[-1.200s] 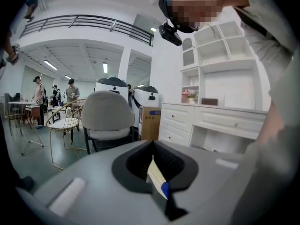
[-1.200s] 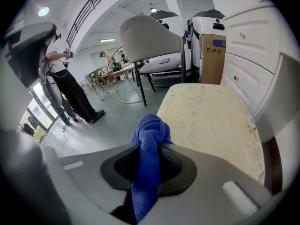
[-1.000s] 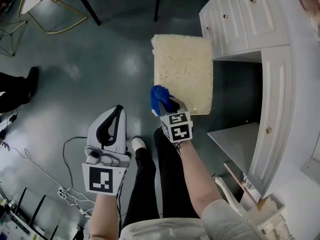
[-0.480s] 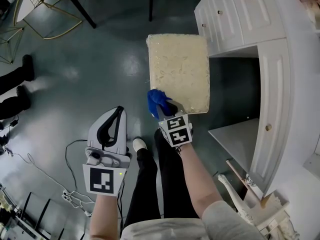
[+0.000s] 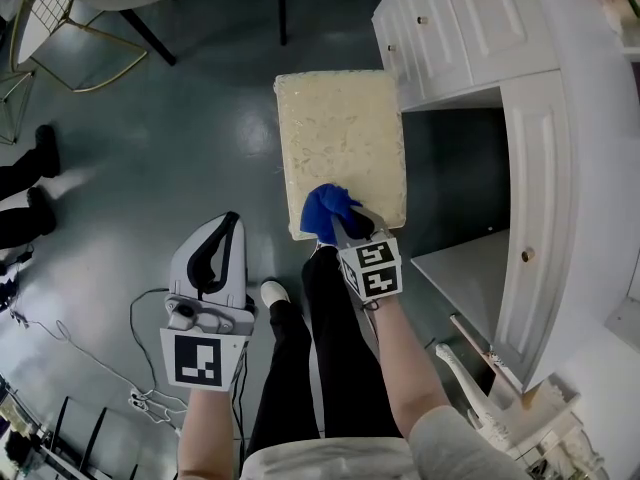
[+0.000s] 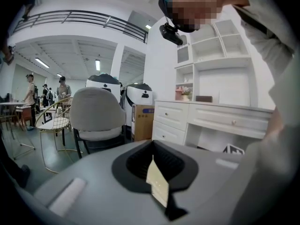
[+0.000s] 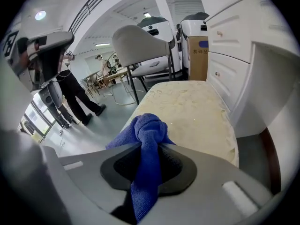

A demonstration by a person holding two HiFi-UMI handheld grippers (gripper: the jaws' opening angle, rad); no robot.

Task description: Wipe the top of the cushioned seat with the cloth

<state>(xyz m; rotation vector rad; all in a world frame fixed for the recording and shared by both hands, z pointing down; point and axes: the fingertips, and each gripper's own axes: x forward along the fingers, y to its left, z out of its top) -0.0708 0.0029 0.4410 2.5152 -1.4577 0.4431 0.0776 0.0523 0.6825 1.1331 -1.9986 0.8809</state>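
At near end of cushioned seat (image 5: 340, 128), right gripper (image 5: 345, 226) pinches blue cloth (image 5: 326, 208) tight, cloth bunched over seat edge. Left gripper (image 5: 225, 233) hangs beside, over floor (image 5: 200, 118), jaws together, empty. Wiping looks just begun. Next: press cloth down, push it far along seat top.

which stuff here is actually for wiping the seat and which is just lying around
For the job:
- blue cloth, clamped in the right gripper
- cushioned seat

Just around:
- white drawer unit
- grey chair
- cardboard box
- floor cables
- left gripper, holding nothing
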